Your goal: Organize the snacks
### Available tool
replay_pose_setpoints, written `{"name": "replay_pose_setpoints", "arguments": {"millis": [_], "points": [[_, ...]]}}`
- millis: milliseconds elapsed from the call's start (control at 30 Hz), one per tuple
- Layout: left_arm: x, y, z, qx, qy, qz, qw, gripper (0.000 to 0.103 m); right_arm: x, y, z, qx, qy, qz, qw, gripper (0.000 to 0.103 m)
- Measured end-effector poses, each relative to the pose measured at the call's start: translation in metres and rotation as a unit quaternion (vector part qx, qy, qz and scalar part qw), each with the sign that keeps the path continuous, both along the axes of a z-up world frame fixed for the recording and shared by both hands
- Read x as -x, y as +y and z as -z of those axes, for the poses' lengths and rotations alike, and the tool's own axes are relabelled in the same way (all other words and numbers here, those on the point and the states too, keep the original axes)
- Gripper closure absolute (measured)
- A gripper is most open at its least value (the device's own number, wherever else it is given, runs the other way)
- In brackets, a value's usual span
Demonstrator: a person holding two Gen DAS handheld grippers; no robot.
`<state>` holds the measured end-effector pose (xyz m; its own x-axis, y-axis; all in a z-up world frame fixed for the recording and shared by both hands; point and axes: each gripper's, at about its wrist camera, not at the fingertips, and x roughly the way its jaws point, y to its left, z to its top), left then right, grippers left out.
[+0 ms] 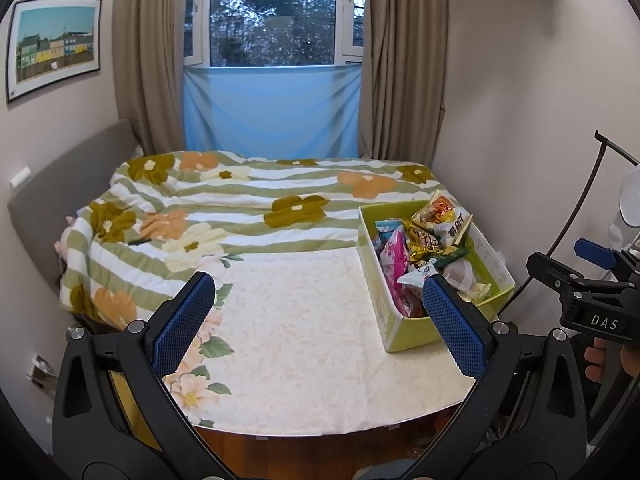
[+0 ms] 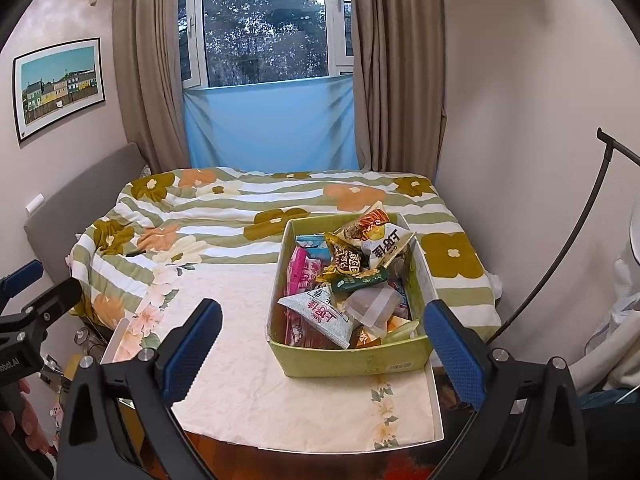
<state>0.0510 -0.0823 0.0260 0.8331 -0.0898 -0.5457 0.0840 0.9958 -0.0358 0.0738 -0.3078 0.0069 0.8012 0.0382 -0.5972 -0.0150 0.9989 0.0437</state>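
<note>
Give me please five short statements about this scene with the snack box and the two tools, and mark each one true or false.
1. The green box holds many snack packets. True.
2. The right tool is shut on a packet. False: its jaws stand wide open and hold nothing.
3. The box stands on a table with a pale floral cloth. True.
4. The left tool is open and holds nothing. True.
5. Loose snack packets lie on the cloth beside the box. False: the cloth around the box is bare; all visible packets, such as the pink packet, are inside the box.
</note>
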Motion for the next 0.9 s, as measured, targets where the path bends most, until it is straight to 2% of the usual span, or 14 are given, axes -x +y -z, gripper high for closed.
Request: {"name": "replay_pose_setpoints", "arguments": {"millis": [900], "points": [[-0.0037, -0.0013, 0.0001, -0.005, -0.005, -0.01, 0.9999, 0.0, -0.0083, -0.0011, 0.0002, 0.0, 0.002, 0.003, 1.0, 0.003]]}}
